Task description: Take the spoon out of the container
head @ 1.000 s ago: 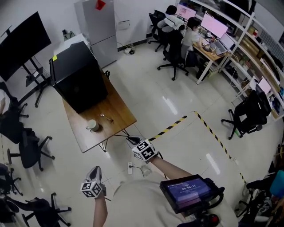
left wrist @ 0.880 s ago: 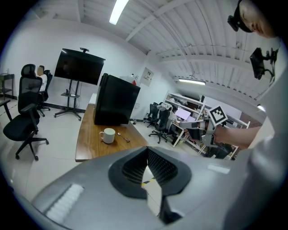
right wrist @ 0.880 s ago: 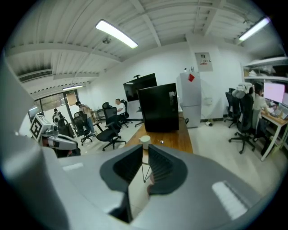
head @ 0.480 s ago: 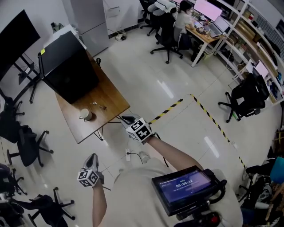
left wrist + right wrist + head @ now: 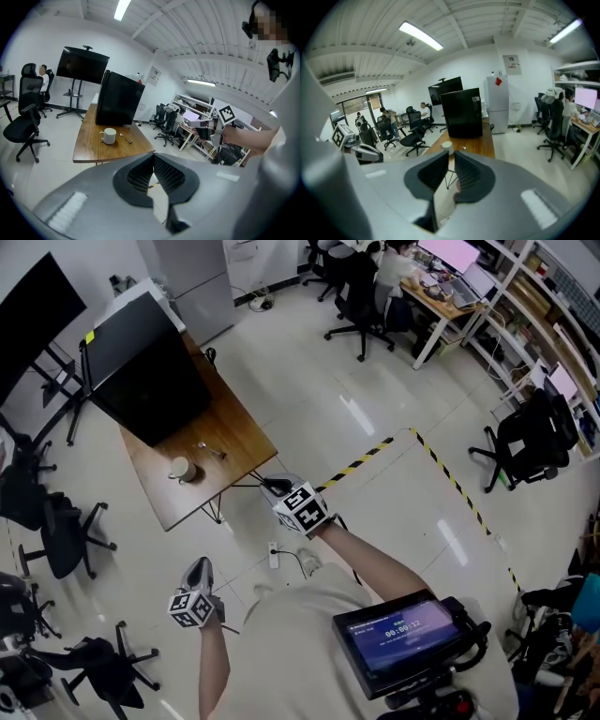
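Observation:
A white cup [image 5: 181, 468] stands near the front end of a wooden table [image 5: 234, 432]. A small metal spoon [image 5: 208, 450] lies flat on the wood beside the cup, outside it. The cup [image 5: 108, 135] and spoon [image 5: 124, 138] show far off in the left gripper view, and the cup [image 5: 446, 146] also in the right gripper view. My left gripper [image 5: 198, 570] hangs low over the floor, far from the table, its pad tips meeting on nothing. My right gripper [image 5: 273, 487] is just off the table's near corner, with a narrow empty gap between its jaws.
A big black box [image 5: 150, 371] fills the table's far half. Office chairs [image 5: 56, 531] stand left of the table, and a power strip with a cable [image 5: 274, 559] lies on the floor. Yellow-black tape [image 5: 361, 463] marks the floor. People sit at desks [image 5: 441, 296] beyond.
The head view has swung, so the table sits higher in the picture. Both grippers have drifted a little towards the table. Cup and spoon have not moved.

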`<state>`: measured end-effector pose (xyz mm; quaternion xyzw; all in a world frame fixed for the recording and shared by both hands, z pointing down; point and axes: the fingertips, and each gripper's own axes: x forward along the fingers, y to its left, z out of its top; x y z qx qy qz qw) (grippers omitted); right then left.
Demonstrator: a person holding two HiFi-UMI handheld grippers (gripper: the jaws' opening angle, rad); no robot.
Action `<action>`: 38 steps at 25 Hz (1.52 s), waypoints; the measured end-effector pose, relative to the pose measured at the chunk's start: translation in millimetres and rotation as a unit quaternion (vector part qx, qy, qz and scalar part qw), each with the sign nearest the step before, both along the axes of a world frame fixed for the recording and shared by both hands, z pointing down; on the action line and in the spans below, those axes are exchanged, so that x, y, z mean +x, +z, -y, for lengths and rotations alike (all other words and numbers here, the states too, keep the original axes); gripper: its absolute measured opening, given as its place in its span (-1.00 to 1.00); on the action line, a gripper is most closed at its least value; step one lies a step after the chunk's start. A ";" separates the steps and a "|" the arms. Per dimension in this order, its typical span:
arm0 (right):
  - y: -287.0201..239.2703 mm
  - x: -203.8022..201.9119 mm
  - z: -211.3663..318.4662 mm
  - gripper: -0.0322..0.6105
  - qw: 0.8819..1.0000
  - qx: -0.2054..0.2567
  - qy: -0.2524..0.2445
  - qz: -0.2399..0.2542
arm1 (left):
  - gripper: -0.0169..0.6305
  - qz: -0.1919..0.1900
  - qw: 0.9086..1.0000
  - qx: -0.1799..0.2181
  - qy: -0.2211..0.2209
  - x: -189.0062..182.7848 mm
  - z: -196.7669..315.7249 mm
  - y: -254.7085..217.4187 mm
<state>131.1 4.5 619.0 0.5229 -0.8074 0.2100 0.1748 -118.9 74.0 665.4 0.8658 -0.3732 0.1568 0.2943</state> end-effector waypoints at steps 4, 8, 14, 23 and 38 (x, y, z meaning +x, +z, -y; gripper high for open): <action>10.2 24.7 -18.8 -0.79 1.000 -0.010 0.005 0.007 | -0.96 0.001 1.000 -0.005 -0.004 19.5 -9.2 4.2; 33.3 39.1 -40.5 -0.79 0.999 -0.033 0.023 0.025 | -0.96 0.007 1.000 -0.014 -0.010 21.4 -16.1 14.5; 50.6 55.8 -58.5 -0.79 0.998 -0.054 0.020 0.032 | -0.96 0.009 0.999 -0.025 -0.041 24.3 -20.2 21.3; 71.1 95.5 -59.3 -0.79 0.997 -0.065 -0.015 0.026 | -0.96 0.003 0.996 -0.023 -0.089 58.5 -34.6 29.4; 59.1 74.1 -45.6 -0.79 0.996 -0.051 -0.064 0.028 | -0.96 0.014 0.992 -0.025 -0.125 48.7 -54.7 32.5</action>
